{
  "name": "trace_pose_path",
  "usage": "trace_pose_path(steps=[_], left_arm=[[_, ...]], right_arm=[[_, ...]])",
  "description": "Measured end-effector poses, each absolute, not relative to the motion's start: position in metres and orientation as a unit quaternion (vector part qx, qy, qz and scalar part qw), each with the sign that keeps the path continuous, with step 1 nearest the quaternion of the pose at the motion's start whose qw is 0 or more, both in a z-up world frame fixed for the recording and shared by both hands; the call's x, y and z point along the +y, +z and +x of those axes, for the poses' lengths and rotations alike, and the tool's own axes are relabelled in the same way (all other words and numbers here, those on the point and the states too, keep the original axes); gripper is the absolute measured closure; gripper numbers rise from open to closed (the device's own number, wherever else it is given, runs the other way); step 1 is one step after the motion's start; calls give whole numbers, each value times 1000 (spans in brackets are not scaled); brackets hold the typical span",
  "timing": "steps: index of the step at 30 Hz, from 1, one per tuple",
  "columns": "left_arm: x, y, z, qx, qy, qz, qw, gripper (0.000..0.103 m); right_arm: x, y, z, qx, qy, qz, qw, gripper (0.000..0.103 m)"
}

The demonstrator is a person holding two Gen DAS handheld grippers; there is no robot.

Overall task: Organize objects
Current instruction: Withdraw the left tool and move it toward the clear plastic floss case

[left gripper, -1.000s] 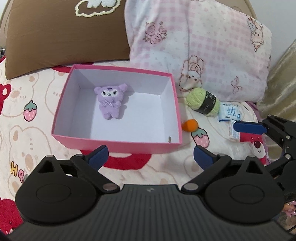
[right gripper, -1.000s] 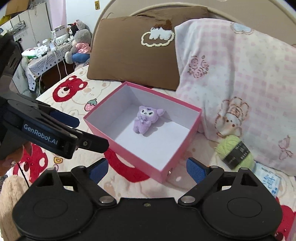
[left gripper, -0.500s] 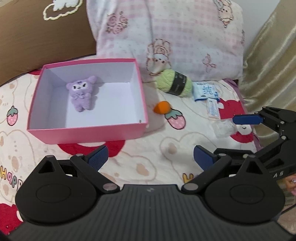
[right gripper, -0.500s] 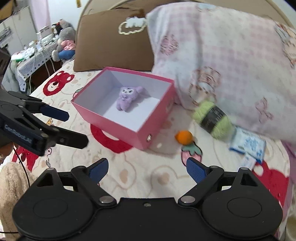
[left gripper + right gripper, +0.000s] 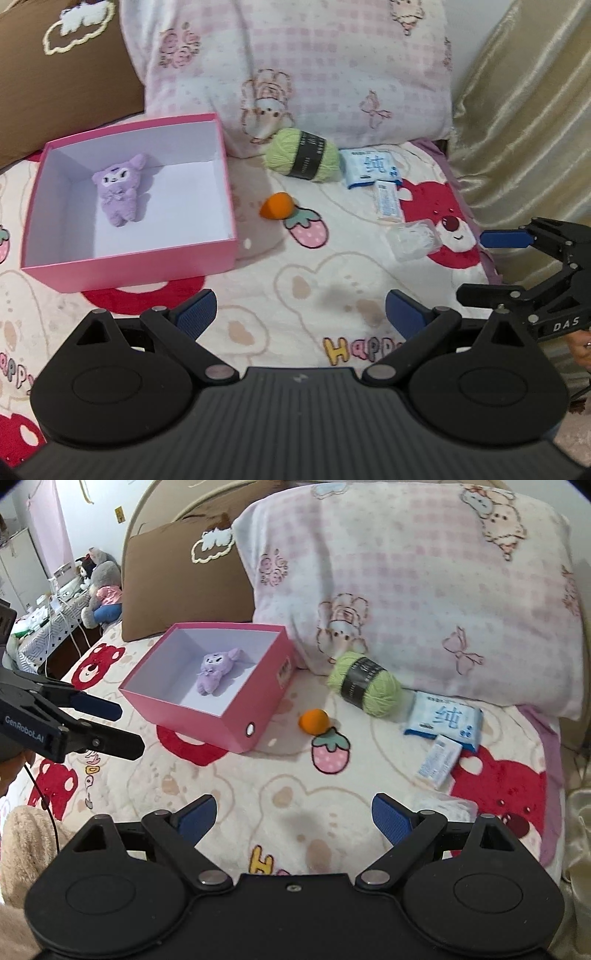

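Pink box (image 5: 125, 266) at ten o'clock holds only the purple plush (image 5: 119, 192). Yarn (image 5: 303, 156), orange ball (image 5: 277, 206), packets (image 5: 371, 168) wait at one o'clock. My left gripper (image 5: 299, 314) and right gripper (image 5: 293, 814) gape wide, empty.

Both hand-held grippers, left (image 5: 300, 313) and right (image 5: 293, 814), gape empty.

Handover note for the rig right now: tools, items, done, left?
Left tool: open, empty, hovering over the blanket in front of the pink box.
Right tool: open, empty, over the blanket nearer the loose items.
Done: purple plush lies in the box.
Left, all on the blanket right of the box: orange ball, green yarn, blue tissue pack, small white packet, clear bag.
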State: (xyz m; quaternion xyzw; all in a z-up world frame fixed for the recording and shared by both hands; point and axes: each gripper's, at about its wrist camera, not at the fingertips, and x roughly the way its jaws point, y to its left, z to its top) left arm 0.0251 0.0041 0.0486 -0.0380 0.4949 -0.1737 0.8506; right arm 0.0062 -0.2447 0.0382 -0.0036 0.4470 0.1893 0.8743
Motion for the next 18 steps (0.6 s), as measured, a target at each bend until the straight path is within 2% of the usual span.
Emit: trace_pose_path(steps=[18], left_arm=[[-69,-4,52,514,-233,-72,823,5]], right_arm=[[-292,-10,-4,405,119,-43,905,9]])
